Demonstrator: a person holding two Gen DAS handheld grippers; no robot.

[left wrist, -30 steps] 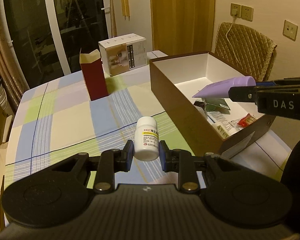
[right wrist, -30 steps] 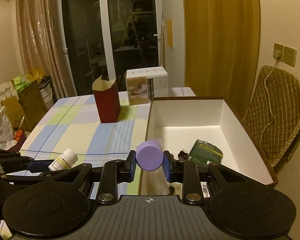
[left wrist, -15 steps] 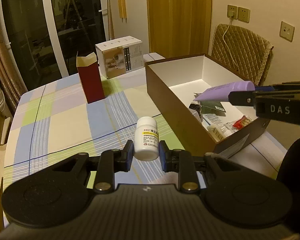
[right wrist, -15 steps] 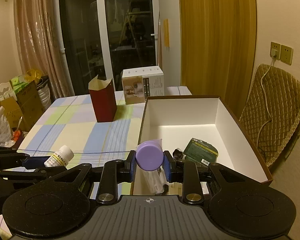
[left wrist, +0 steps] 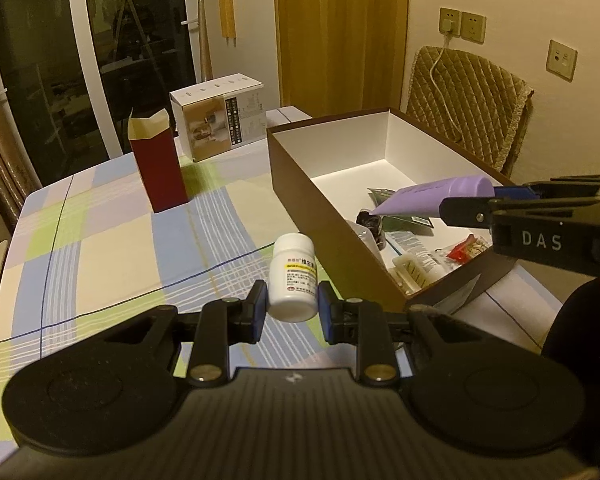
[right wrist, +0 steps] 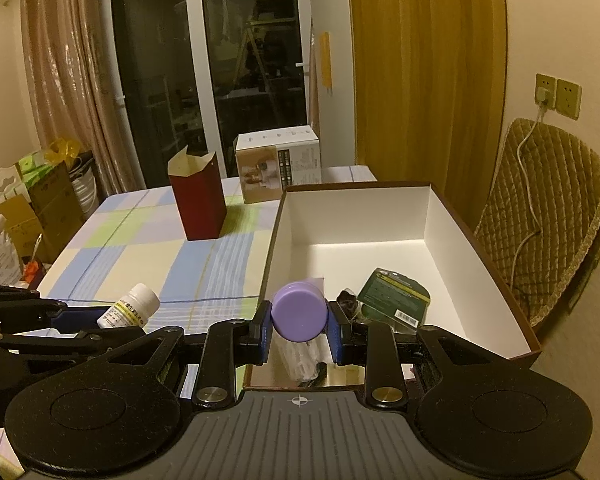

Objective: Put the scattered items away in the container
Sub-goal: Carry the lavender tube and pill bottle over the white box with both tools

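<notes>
Two handheld grippers work over a tabletop [left wrist: 100, 248] covered with a pastel checked cloth. The left gripper [left wrist: 292, 306] is clenched on a white pill bottle [left wrist: 293, 276], held upright between its blue pads above the cloth, just left of a long brown box [left wrist: 324, 216] with a white inside. The right gripper [right wrist: 299, 322] grasps a purple tube [right wrist: 299, 317] by its capped end; in the left view the tube [left wrist: 432, 196] slants down over the near half of the box, above the things lying there. Inside the box lie a dark green packet [right wrist: 394, 294], a small black item [right wrist: 346, 300], a red packet [left wrist: 470, 246] and pale wrapped items. Farther back on the tabletop stand an open dark red carton [left wrist: 158, 168] and, behind it, a white printed box [left wrist: 220, 120]. A quilted chair [left wrist: 468, 104] stands beyond the box against the wall.
</notes>
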